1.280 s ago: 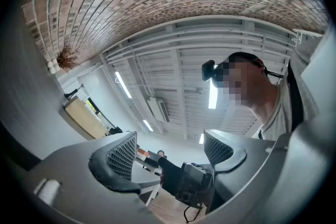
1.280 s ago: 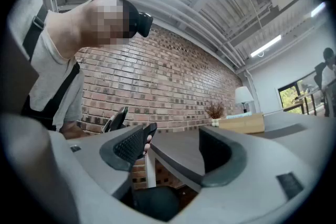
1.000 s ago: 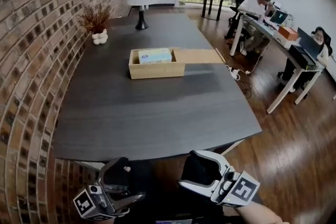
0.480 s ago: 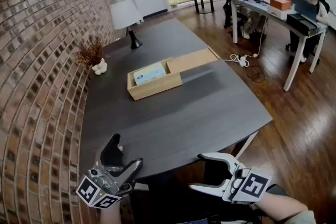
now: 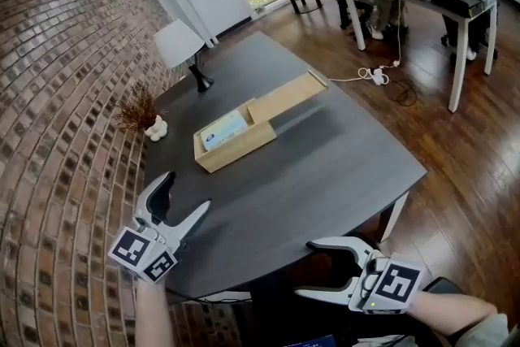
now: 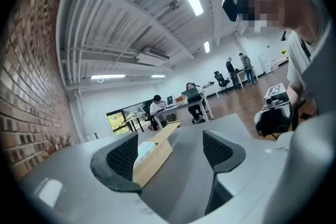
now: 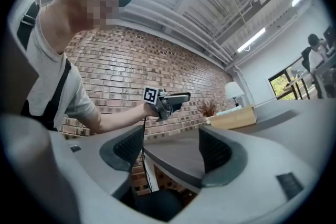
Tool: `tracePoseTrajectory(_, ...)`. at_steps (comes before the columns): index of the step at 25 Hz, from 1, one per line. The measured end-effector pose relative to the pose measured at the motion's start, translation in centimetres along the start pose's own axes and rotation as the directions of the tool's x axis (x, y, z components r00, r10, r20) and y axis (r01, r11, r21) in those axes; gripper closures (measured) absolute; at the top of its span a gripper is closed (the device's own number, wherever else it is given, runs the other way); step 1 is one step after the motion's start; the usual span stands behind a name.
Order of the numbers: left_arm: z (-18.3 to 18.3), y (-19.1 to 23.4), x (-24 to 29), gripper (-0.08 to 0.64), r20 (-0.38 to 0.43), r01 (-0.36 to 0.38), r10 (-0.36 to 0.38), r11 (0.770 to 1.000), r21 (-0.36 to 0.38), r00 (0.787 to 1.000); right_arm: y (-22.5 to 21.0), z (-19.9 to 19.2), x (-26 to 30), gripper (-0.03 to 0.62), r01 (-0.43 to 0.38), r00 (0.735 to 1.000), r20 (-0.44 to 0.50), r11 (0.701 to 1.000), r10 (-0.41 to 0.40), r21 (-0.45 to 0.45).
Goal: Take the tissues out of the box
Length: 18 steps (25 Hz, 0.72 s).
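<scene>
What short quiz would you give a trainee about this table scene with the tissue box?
1. True or false: the tissues lie inside the wooden box.
2. What does the left gripper hold? A tissues, B nothing, C a cup.
3. Fill in: the box's sliding lid is pulled ____.
Key: 1 true; 2 B; 3 open.

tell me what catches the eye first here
A wooden box sits in the middle of the dark table, lid slid open, a blue tissue pack inside. At the near edge the left gripper and right gripper hover, jaws apart, empty. A brick wall runs along the left.
</scene>
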<state>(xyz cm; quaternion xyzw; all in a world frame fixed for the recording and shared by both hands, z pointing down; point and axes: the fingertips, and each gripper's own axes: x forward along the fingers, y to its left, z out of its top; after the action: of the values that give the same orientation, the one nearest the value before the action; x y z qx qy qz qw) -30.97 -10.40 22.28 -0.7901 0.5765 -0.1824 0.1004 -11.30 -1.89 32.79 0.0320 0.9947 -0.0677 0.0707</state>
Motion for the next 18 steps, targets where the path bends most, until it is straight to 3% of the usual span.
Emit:
tracePoseTrajectory(5, -0.2, 3.6, 4.8, 0.187, -0.120, 0.023, -0.012, 0.996, 0.090, 0.993, -0.5, 0.1, -0.1, 0.261, 0.003, 1.000, 0.012, 0.999, -0.003, 0.043)
tracePoseTrajectory(9, -2.7, 5.4, 8.4, 0.187, -0.208, 0.042, -0.019, 0.994, 0.105, 0.978, -1.0, -0.1, -0.1, 0.262, 0.008, 1.000, 0.010, 0.998, -0.009, 0.057)
tracePoseTrajectory(14, -6.3, 8.7, 12.5, 0.187, -0.367, 0.076, 0.000, 0.978, 0.193, 0.930, -1.2, -0.1, -0.1, 0.262, 0.010, 1.000, 0.015, 0.998, -0.011, 0.066)
tracePoseTrajectory(18, -8.2, 12.2, 15.4, 0.187, -0.478, 0.089, 0.076, 0.945, 0.314, 0.875, -1.3, -0.2, 0.1, 0.262, 0.013, 1.000, 0.013, 0.998, -0.014, 0.067)
